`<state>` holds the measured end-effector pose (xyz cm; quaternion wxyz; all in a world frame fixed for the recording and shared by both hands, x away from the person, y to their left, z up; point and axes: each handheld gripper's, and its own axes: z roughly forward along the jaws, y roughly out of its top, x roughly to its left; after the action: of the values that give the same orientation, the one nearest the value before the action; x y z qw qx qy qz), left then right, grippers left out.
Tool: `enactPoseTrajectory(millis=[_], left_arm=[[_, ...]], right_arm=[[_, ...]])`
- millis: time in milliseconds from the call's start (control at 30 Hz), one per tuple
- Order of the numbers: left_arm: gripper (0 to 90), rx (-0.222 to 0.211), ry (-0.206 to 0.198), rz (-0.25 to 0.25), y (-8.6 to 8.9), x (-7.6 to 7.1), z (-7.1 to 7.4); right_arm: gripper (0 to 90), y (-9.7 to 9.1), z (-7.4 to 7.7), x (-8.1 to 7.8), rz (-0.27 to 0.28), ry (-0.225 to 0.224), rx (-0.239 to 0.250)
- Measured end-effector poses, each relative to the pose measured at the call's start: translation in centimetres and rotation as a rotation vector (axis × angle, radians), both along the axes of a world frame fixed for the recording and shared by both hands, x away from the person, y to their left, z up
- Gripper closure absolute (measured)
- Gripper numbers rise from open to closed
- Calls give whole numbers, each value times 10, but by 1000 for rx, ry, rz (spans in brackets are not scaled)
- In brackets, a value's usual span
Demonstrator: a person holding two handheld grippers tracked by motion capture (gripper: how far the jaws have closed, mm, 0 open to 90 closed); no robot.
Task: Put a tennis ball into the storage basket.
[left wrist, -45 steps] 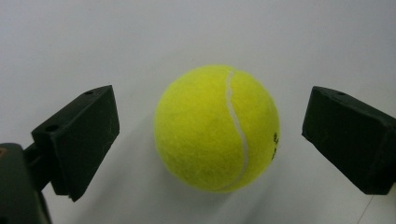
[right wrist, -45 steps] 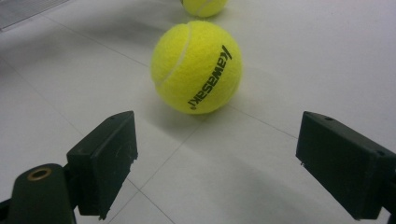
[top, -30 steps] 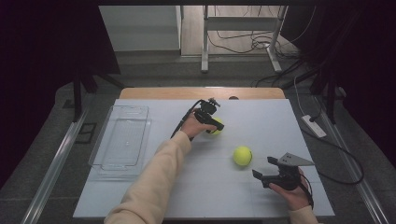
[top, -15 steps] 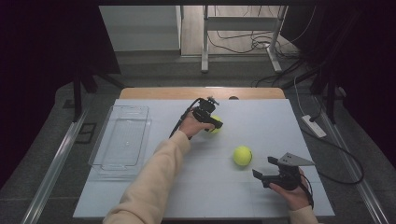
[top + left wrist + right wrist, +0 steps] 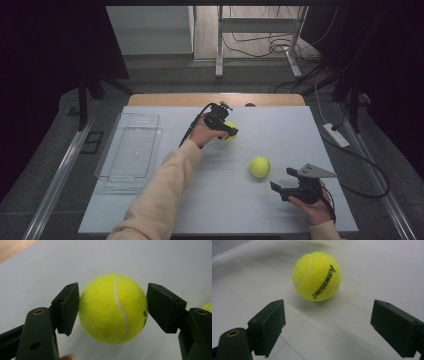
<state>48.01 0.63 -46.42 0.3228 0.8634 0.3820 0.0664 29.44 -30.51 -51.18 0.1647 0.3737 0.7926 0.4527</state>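
Left claw (image 5: 112, 308) clamped on far tennis ball (image 5: 113, 308); right claw (image 5: 327, 327) agape.

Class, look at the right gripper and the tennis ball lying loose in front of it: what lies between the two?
Nothing: between the right gripper and the loose tennis ball there is bare white table, with its open jaws short of the ball, as the right gripper view shows.
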Motion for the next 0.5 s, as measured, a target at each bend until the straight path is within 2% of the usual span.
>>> enactPoseTrajectory(millis=[500], left_arm=[[296,-10,-27,2,9,-5,12]], right_arm=[[122,0,0,0,2,-2,-1]])
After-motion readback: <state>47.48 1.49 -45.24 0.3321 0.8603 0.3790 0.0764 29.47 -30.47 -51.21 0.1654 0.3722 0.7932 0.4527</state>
